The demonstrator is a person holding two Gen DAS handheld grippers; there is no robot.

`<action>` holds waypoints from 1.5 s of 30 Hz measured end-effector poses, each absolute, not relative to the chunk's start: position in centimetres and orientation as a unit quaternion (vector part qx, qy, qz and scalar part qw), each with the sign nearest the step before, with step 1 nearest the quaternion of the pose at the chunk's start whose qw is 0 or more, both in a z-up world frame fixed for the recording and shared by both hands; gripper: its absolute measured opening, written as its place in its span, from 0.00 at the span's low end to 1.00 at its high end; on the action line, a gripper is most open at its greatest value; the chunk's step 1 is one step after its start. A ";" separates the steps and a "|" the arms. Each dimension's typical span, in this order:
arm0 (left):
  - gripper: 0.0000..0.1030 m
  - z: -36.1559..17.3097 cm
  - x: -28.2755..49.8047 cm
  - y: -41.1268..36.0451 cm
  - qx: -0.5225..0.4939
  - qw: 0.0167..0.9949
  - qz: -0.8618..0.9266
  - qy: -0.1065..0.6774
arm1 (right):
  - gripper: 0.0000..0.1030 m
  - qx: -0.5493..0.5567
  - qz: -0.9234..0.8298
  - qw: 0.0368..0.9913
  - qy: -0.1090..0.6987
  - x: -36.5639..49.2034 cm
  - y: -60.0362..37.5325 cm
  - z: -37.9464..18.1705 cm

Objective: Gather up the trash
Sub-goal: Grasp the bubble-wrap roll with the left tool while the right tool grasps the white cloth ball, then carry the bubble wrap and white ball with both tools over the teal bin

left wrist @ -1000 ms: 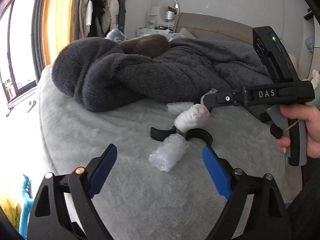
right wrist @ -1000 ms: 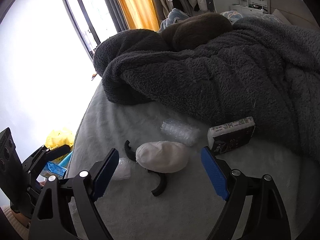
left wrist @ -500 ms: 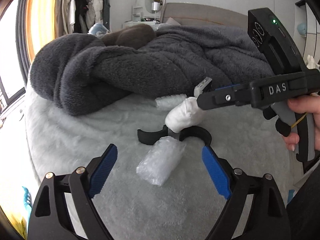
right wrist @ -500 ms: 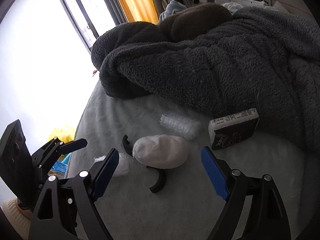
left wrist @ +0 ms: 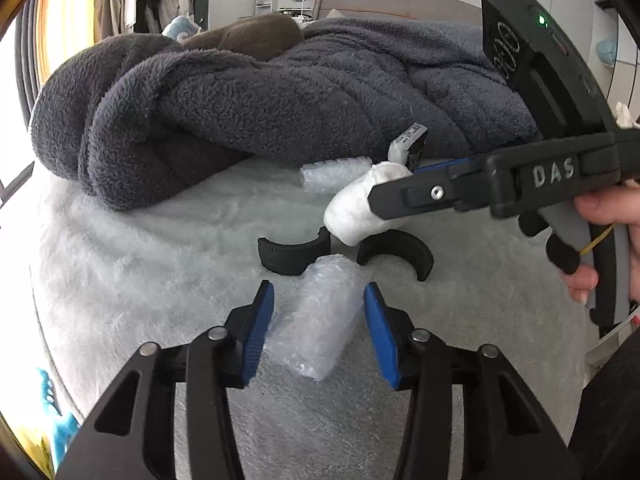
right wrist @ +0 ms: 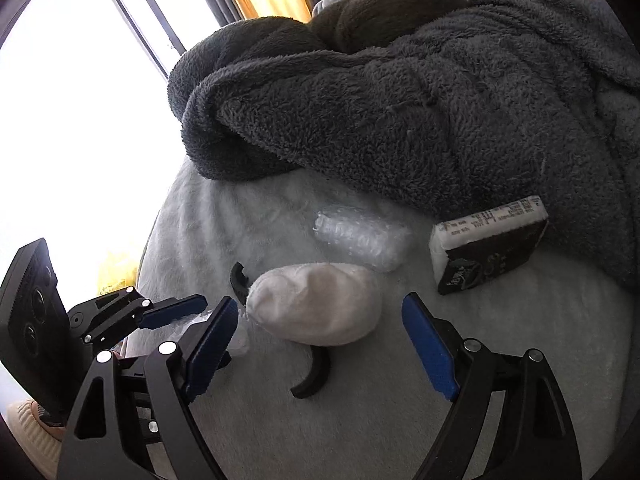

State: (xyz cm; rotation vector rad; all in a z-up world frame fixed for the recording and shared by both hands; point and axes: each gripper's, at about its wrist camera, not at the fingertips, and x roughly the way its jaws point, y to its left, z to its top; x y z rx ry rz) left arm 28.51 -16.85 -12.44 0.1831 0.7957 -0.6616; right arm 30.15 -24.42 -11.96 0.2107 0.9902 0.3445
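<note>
Blown-out window glare, fisheye-warped edges

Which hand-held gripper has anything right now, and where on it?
The left hand-held gripper is closing across the near bubble wrap roll's middle. The right hand-held gripper is open, holding nothing.

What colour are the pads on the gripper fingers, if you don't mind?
Blue pads on black fingers; clearest in the left wrist view.

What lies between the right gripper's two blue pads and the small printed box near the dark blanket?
In the right wrist view, only bare pale bed cover separates the right gripper from the box; the white wad sits left of that stretch.
</note>
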 end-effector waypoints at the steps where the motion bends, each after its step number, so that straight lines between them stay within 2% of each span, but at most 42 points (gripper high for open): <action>1: 0.45 -12.3 28.5 -16.8 0.083 0.865 -0.319 0.379 | 0.83 0.098 0.163 0.860 0.474 30.2 -24.3 -12.1; 24: 0.45 -9.4 26.6 -11.4 0.025 0.905 -0.237 0.353 | 0.83 0.138 0.176 0.856 0.467 30.8 -24.6 -12.7; 33: 0.45 -9.6 25.2 -8.4 0.014 0.913 -0.194 0.359 | 0.60 0.110 0.153 0.862 0.470 31.3 -23.9 -12.6; 45: 0.45 -11.5 22.3 -4.0 -0.007 0.920 -0.097 0.379 | 0.59 0.079 0.148 0.892 0.419 29.3 -23.0 -9.1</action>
